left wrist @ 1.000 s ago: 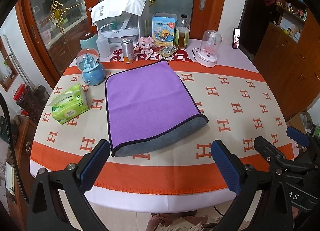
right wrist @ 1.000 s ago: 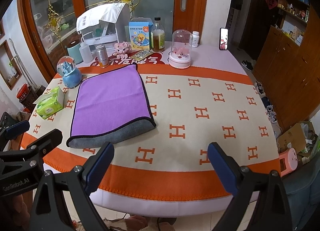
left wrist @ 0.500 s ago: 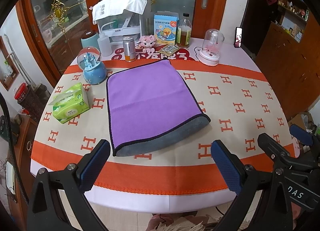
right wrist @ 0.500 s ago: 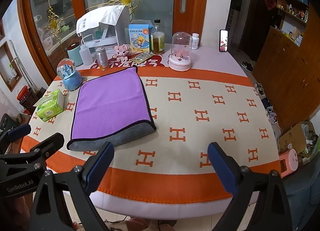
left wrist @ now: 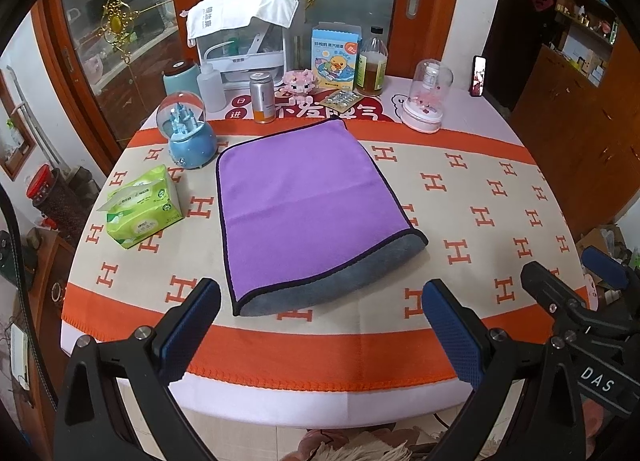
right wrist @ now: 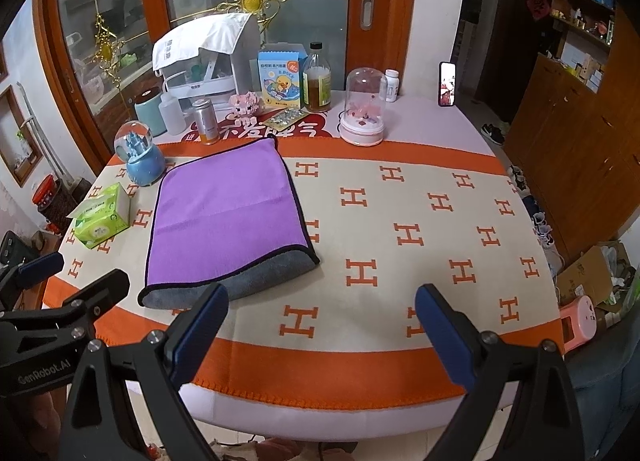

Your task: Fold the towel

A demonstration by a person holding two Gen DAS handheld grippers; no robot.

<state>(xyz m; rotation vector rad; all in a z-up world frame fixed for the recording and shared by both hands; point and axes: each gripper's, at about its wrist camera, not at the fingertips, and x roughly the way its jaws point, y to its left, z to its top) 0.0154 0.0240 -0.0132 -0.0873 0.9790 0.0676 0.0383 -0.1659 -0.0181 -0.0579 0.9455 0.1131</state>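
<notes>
the purple towel (left wrist: 304, 205) lies folded on the left half of the round table (left wrist: 480, 197), its grey underside showing along the rolled near edge, with the black-trimmed purple layer on top. the table is covered by a cream cloth with orange h marks and an orange border. the left gripper (left wrist: 320, 325) hangs above the near table edge, in front of the towel's near edge, jaws spread wide and grasping nothing. the right gripper (right wrist: 322, 325) hangs beside it to the right, also over the near edge, jaws released and bare; its left pad overlaps the towel's near corner in the right wrist view, but contact cannot be told. a green tissue pack (left wrist: 140, 207) sits left of the towel, and a blue snow globe (left wrist: 188, 133) stands just beyond it. a can (left wrist: 262, 98) stands near the towel's far edge.
</notes>
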